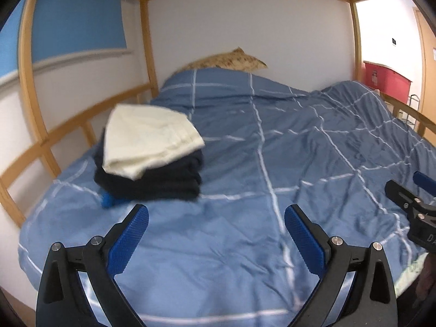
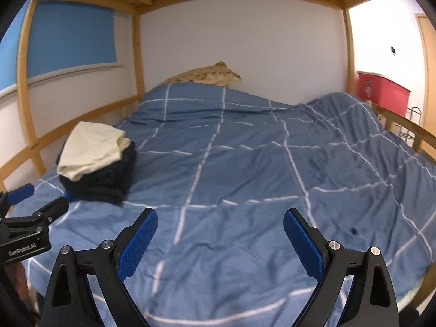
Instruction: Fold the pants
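Observation:
A folded cream garment (image 1: 148, 140) lies on top of a stack of folded dark navy pants (image 1: 155, 181) on the left side of the bed; the stack also shows in the right wrist view (image 2: 100, 179) with the cream piece (image 2: 91, 148) on top. My left gripper (image 1: 216, 212) is open and empty, hovering over the duvet just right of and nearer than the stack. My right gripper (image 2: 220, 216) is open and empty above the middle of the bed. Each gripper shows at the edge of the other's view.
A blue duvet with white grid lines (image 1: 272, 163) covers the bed. A tan pillow (image 1: 231, 60) lies at the head. Wooden bunk rails (image 1: 68, 128) run along the left and right sides. A red bin (image 2: 384, 91) stands beyond the right rail.

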`<state>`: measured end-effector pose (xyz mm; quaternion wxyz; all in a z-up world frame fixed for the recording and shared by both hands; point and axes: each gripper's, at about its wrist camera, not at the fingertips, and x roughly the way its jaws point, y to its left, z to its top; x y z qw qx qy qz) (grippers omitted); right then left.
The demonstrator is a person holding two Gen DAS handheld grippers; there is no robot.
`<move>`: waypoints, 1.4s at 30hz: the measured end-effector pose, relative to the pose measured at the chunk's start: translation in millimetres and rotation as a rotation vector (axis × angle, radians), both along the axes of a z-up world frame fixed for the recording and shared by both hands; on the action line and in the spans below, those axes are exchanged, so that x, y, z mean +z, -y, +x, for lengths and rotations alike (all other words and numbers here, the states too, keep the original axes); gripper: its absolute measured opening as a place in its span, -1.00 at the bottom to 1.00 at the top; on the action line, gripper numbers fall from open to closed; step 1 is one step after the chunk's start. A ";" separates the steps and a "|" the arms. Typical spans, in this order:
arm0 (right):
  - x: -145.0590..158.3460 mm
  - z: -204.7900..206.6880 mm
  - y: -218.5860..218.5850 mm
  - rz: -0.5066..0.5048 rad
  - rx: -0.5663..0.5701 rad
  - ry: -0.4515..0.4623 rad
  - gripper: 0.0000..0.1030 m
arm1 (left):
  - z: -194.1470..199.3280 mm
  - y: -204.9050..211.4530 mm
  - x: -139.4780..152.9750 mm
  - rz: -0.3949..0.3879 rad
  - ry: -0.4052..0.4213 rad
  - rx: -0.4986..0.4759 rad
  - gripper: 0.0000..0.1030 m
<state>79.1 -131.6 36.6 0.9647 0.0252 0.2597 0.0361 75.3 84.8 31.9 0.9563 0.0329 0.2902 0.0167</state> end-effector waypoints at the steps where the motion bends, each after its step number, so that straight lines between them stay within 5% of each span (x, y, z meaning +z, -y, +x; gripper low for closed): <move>1: -1.5 -4.2 5.1 0.004 0.000 -0.005 0.84 | -2.8 3.6 -2.3 -0.010 -0.013 -0.003 0.97; 9: -9.5 -21.5 35.1 0.023 -0.040 -0.017 0.84 | -18.1 16.9 -16.1 -0.035 -0.063 0.026 0.97; 42: -5.3 -32.4 45.4 0.023 -0.032 -0.002 0.84 | -35.4 26.4 9.1 -0.007 0.029 0.052 0.99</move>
